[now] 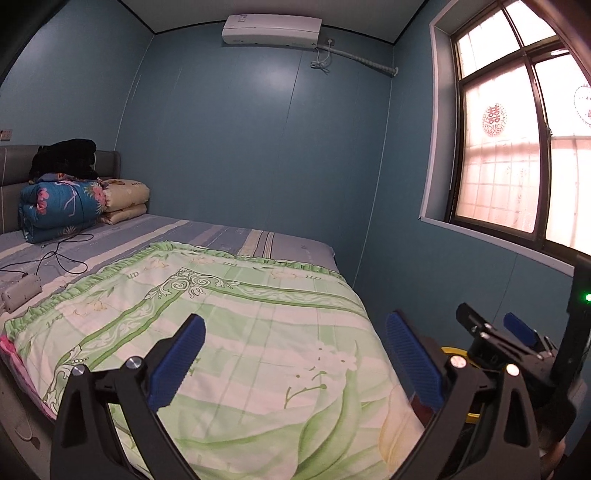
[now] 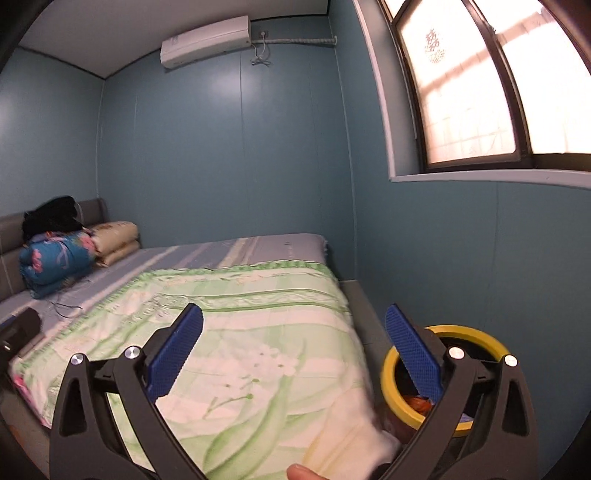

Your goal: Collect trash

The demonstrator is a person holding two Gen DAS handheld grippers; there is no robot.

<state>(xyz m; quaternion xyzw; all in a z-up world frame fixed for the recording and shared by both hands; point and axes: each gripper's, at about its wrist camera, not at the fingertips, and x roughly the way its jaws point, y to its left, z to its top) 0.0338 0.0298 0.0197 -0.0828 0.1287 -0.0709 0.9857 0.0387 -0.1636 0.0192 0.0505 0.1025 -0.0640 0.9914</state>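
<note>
One bed (image 1: pixel 288 243), one green floral coverlet (image 1: pixel 229 332), two folded quilts (image 1: pixel 59 206), one dark garment (image 1: pixel 64 157), one air conditioner (image 1: pixel 271 29), one window (image 1: pixel 517 147), one yellow-rimmed bin (image 2: pixel 391 373), two claws (image 1: pixel 295 354).

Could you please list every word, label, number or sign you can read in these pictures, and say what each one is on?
"囍", red paper cutout: on the window pane.
Second red cutout at the window's right edge: cut off, unreadable.
Small lettering on the green floral sheet, near its frill: too distorted to read.
Marks on the air conditioner: too small.
</note>
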